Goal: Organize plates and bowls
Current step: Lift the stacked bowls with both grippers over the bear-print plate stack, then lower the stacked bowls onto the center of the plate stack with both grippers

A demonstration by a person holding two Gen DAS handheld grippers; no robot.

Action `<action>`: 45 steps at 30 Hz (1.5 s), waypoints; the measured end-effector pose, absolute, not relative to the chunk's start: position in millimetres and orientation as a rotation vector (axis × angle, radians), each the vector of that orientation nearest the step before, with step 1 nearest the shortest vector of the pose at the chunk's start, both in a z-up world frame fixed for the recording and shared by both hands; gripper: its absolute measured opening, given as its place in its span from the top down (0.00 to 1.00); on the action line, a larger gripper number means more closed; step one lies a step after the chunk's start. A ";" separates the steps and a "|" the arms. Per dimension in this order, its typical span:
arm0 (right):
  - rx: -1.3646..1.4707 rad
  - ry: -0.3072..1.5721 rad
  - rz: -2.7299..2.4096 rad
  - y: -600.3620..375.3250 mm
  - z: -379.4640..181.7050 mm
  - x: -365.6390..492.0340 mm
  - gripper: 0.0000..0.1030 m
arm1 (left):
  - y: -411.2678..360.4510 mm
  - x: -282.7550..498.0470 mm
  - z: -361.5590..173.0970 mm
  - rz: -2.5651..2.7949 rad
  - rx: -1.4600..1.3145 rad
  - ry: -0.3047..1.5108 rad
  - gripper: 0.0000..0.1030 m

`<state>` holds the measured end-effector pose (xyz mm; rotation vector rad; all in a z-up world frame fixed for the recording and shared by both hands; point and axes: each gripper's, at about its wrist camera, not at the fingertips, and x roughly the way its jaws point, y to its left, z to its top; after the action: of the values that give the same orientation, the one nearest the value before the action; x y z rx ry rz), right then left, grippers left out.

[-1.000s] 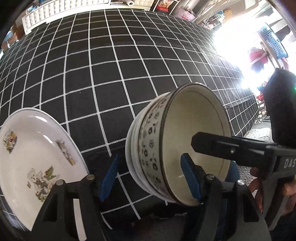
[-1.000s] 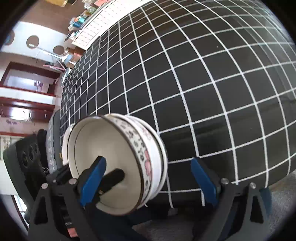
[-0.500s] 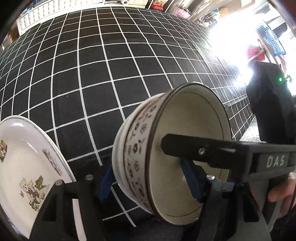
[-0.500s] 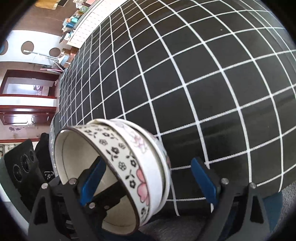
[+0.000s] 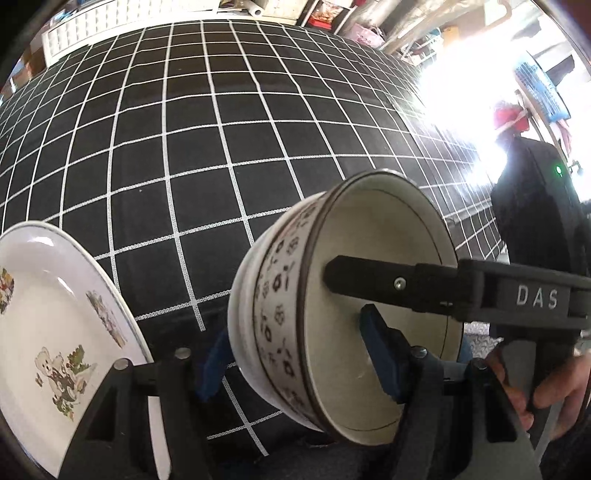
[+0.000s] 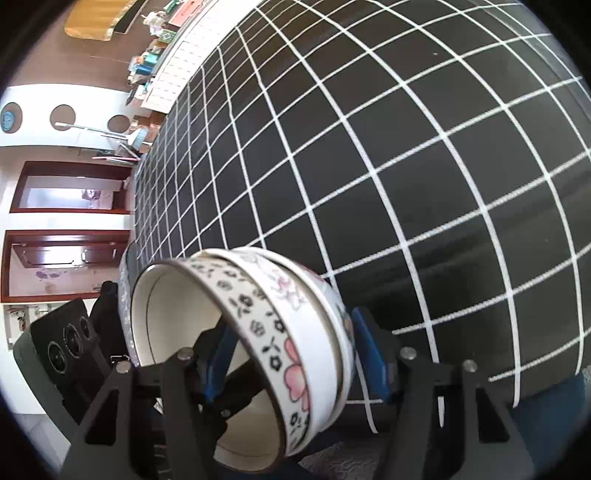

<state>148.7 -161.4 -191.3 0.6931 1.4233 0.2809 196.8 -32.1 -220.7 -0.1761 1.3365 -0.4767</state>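
Both claws on the same nested bowls [image 5: 332, 325], two bowls at least, black-flower one inside pink-flower one, stack tipped on its side and held off the cloth

Left gripper [image 5: 295, 358]: blue pads straddling the wall, one outside under the stack, one inside the cavity; clamped on the bowls, moderate opening

Right gripper [image 6: 288, 354]: jaws just been closing, bowl wall between them, one pad inside the inner bowl, one on the outer bowl's outside by the pink flower; reads as clamped on the stack now, contact of the outer pad looks real but slightly blurred. Seen from the left wrist view as a black finger reaching across the bowl mouth, with a hand [image 5: 543, 384] on its handle at right

Just beside, left of the bowls: white plate [image 5: 55, 332] with cartoon animal print, tilted in view, partly cut off by the frame; whether flat on the cloth, cannot tell

Further out: black checked tablecloth [image 5: 221, 147], bare across the middle and far side; white slatted rack [image 5: 85, 26] beyond the far edge, room clutter behind

Progress, judged: bowls nested, so stacking part mostly done; stack not yet set down, likely handover or two-handed carry in progress. Left to do: right the stack, park it, presumably near the plate
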 end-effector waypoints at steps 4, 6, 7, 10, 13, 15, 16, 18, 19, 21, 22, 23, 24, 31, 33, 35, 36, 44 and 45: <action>0.694 1.436 0.272 -160.1 -188.9 145.0 0.37 | -32.2 193.4 -218.5 -0.475 -0.167 1.345 0.37; 0.708 1.442 0.261 -159.2 -189.1 142.5 0.38 | -33.6 192.0 -217.2 -0.472 -0.170 1.350 0.37; 0.712 1.444 0.255 -158.5 -189.5 142.2 0.38 | -32.9 191.1 -216.6 -0.467 -0.174 1.351 0.37; 0.706 1.440 0.246 -154.7 -184.3 140.1 0.38 | -31.1 188.8 -212.2 -0.459 -0.182 1.349 0.37; 0.697 1.435 0.242 -147.7 -174.5 143.6 0.38 | -26.1 188.1 -203.6 -0.461 -0.188 1.336 0.37; 0.696 1.431 0.245 -145.6 -168.8 144.8 0.38 | -22.7 187.7 -194.3 -0.459 -0.189 1.324 0.37; 0.696 1.433 0.244 -144.3 -166.0 145.4 0.38 | -21.0 187.9 -190.4 -0.458 -0.190 1.320 0.37; 0.682 1.429 0.246 -138.5 -158.8 146.3 0.39 | -13.4 187.6 -182.1 -0.454 -0.200 1.309 0.37; 0.661 1.423 0.253 -133.4 -152.7 146.8 0.39 | -9.3 187.5 -177.3 -0.451 -0.211 1.303 0.37; 0.642 1.422 0.261 -123.9 -145.3 149.7 0.39 | 1.7 187.1 -165.4 -0.438 -0.230 1.288 0.37; 0.639 1.424 0.272 -118.5 -142.5 151.6 0.39 | 6.6 187.0 -160.4 -0.428 -0.233 1.281 0.37; 0.636 1.425 0.283 -113.5 -141.4 153.5 0.39 | 12.5 186.6 -155.0 -0.412 -0.233 1.275 0.37; 0.635 1.429 0.298 -106.3 -140.4 155.4 0.39 | 20.7 186.3 -150.0 -0.396 -0.237 1.271 0.37; 0.567 1.457 0.410 -43.3 -134.5 173.7 0.40 | 87.3 181.0 -127.8 -0.281 -0.283 1.235 0.37; 0.550 1.474 0.437 -26.0 -137.2 179.2 0.40 | 104.4 178.6 -127.0 -0.250 -0.294 1.232 0.37; 0.531 1.485 0.463 -7.5 -140.0 182.6 0.40 | 123.7 177.8 -129.2 -0.225 -0.310 1.229 0.37; 0.523 1.491 0.473 1.1 -142.5 184.4 0.40 | 134.0 177.1 -130.6 -0.211 -0.317 1.228 0.37; 0.472 1.554 0.493 40.6 -159.4 192.0 0.40 | 164.5 171.5 -153.7 -0.165 -0.370 1.259 0.37; 0.468 1.561 0.489 42.8 -163.0 194.1 0.40 | 166.0 172.1 -156.1 -0.163 -0.372 1.263 0.37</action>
<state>194.1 42.8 -163.0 0.4675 1.5614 0.4889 172.1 166.0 -156.1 -0.3720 1.2633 -0.1634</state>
